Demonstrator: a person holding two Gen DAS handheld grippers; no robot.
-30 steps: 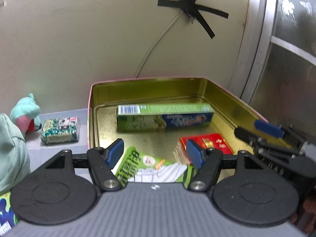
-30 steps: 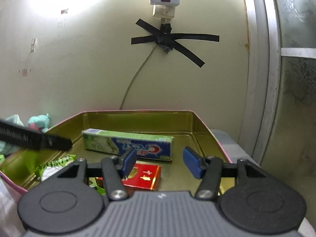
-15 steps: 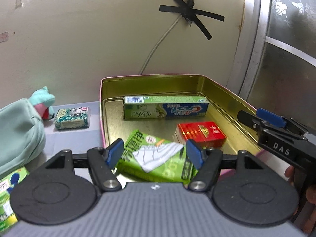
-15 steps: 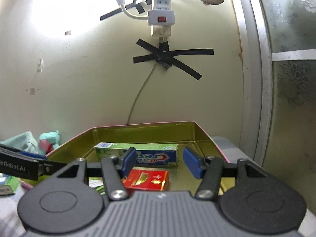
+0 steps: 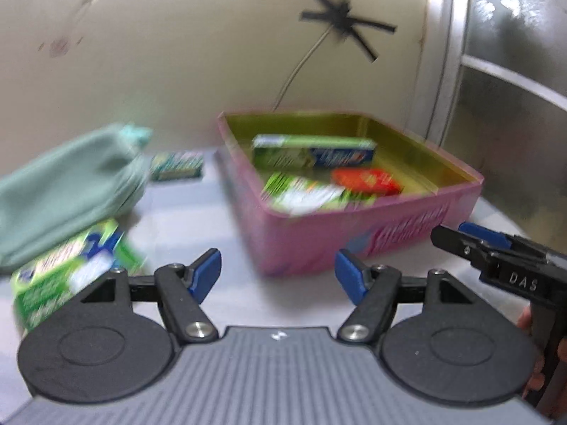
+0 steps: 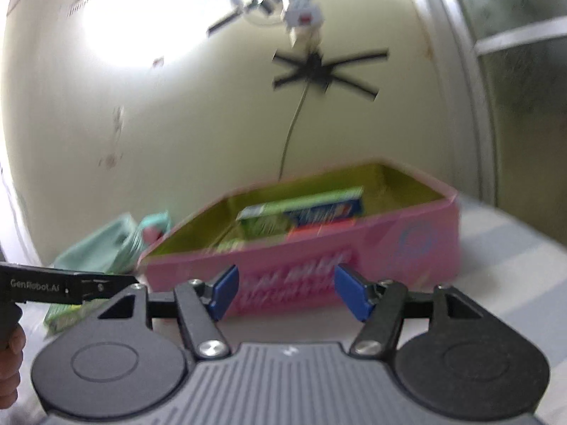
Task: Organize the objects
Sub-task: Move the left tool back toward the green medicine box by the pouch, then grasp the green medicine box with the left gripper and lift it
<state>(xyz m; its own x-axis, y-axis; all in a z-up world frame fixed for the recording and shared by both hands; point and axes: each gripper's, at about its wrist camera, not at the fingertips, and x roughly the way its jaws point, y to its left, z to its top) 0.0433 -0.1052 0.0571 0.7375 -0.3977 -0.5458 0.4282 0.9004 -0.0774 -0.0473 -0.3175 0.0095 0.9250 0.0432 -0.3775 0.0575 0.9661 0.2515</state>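
A pink tin [image 5: 354, 233] [image 6: 418, 241] with a gold inside stands against the wall. In it lie a green-and-blue toothpaste box [image 5: 313, 151] [image 6: 301, 212], a red box [image 5: 366, 180] and a green packet [image 5: 304, 194]. My left gripper [image 5: 278, 274] hangs in front of the tin, open and empty. My right gripper [image 6: 285, 288] also sits short of the tin's pink side; its jaws are opening with nothing between them. It shows at the right edge of the left wrist view as well, right gripper [image 5: 471, 237].
Left of the tin lie a mint-green fabric pouch [image 5: 67, 184] [image 6: 102, 244], a green-and-blue box [image 5: 74, 269] near the front and a small patterned box [image 5: 177, 166] by the wall. A cable taped with black strips [image 5: 343, 21] runs down the wall. A frosted glass door [image 5: 514, 106] stands at the right.
Both grippers have drawn back out of the tin, which now sits farther off with its pink outer side in sight. The right gripper's jaws have spread wider.
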